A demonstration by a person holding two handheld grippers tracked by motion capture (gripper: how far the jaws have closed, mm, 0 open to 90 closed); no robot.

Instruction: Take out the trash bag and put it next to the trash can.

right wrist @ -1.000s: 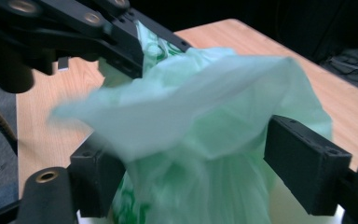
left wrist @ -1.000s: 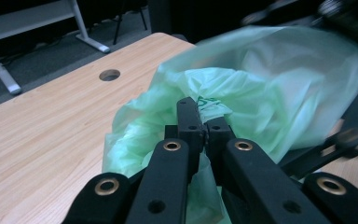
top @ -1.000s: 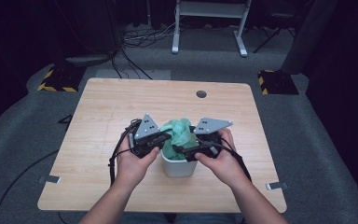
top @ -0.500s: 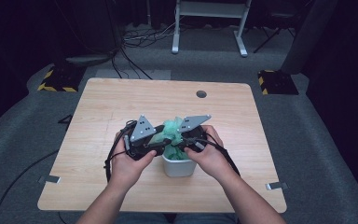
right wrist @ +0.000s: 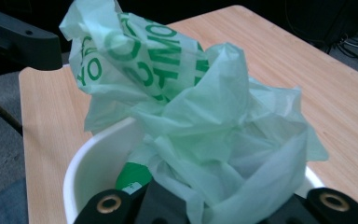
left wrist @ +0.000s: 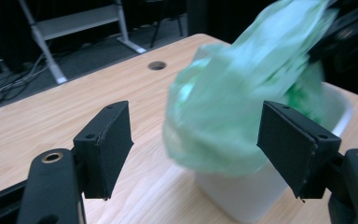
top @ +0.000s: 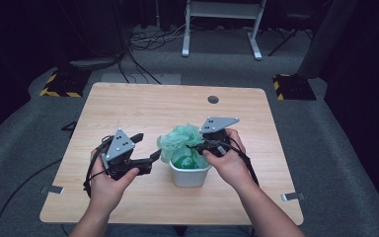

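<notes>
A thin green plastic bag (top: 180, 142) with printed lettering bulges out of a small white bin (top: 190, 174) near the table's front middle. My right gripper (top: 198, 146) is shut on the bag's right side at the bin's rim; in the right gripper view the film (right wrist: 200, 135) bunches down into the gripper (right wrist: 205, 211). My left gripper (top: 146, 147) is open just left of the bag, apart from it. In the left gripper view its pads (left wrist: 105, 148) stand wide, with the bag (left wrist: 242, 93) and bin (left wrist: 242, 193) beyond them.
The bin stands on a light wooden table (top: 128, 108) with a round cable hole (top: 213, 99) at the back. Cables trail from both grippers over the front edge. A white desk frame (top: 222, 24) and floor cables lie beyond the table.
My left gripper has let go of the bag, opened and pulled back to the left. My right gripper has kept its hold and stayed by the bin.
</notes>
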